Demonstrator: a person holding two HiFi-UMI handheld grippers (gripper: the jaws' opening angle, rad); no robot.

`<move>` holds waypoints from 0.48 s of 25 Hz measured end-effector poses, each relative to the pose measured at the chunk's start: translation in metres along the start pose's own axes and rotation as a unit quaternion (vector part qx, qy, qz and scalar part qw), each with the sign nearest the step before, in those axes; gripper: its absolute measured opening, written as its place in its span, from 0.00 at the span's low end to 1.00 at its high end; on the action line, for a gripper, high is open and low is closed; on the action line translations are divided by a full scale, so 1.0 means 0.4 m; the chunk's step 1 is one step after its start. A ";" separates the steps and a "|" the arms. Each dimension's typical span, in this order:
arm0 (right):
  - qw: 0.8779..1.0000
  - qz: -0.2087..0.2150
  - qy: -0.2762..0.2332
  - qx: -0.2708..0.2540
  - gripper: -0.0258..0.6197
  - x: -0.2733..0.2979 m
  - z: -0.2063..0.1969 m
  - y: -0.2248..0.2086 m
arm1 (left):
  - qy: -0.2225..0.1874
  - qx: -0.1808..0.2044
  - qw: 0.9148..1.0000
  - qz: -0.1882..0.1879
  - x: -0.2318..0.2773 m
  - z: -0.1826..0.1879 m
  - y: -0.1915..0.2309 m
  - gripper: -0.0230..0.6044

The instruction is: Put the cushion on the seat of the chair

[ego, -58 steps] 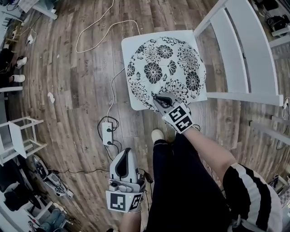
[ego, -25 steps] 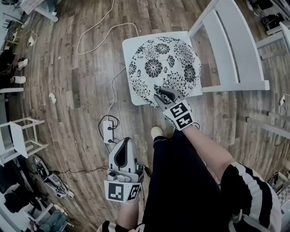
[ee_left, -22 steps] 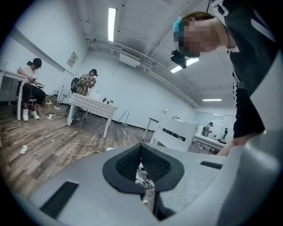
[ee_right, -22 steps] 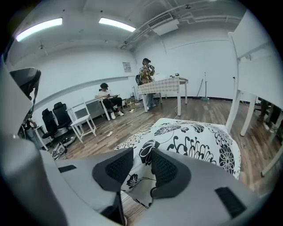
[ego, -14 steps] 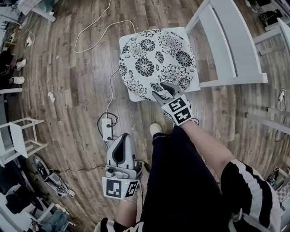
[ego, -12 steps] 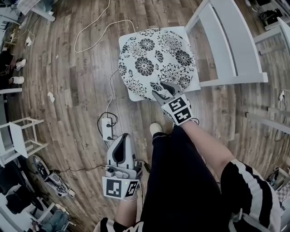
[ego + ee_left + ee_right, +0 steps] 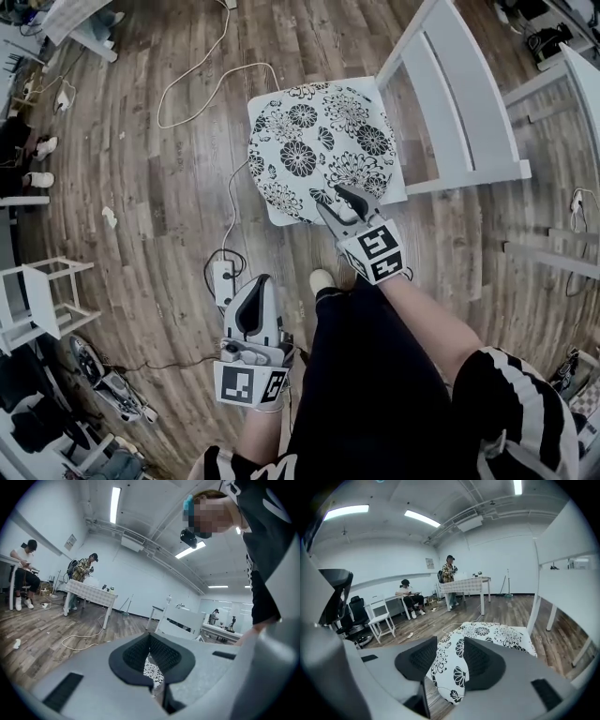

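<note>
The round white cushion with black flowers lies flat on the white chair's seat, in front of the slatted backrest. My right gripper hovers over the cushion's near edge. Its jaws have just been opening and stand open. In the right gripper view the cushion shows between and below the spread pads, and they do not press on it. My left gripper is low beside the person's leg, shut and empty. A sliver of the cushion shows under its jaws.
A power strip and a white cable lie on the wood floor left of the chair. The person's shoe stands just before the seat. A small white stool is at far left. People sit and stand by tables in the background.
My right gripper, which was pinching the cushion's near edge, has opened, let go and lifted a little. The cushion stays on the seat. The left gripper has barely moved.
</note>
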State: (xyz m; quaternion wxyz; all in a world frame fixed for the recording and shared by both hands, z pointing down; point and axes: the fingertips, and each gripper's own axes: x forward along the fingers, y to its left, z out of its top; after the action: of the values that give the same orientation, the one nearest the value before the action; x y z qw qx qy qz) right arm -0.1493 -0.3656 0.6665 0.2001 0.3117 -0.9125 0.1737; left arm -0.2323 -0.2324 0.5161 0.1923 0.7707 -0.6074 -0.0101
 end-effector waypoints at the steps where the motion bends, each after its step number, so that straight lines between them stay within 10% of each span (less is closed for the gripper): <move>1: 1.000 0.000 -0.008 -0.007 0.32 -0.012 0.025 0.005 | -0.002 0.002 1.000 -0.005 0.007 0.011 -0.005 0.04; 12: 0.995 0.010 -0.082 -0.050 0.30 -0.165 0.241 0.098 | -0.017 0.029 0.998 -0.058 0.052 0.123 -0.071 0.05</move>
State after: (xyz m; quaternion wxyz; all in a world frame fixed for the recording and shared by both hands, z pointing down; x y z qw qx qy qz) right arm -0.1513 -0.3460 0.5449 0.1382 0.3051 -0.9365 0.1039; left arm -0.2126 -0.2606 0.4662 0.1591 0.8096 -0.5647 -0.0169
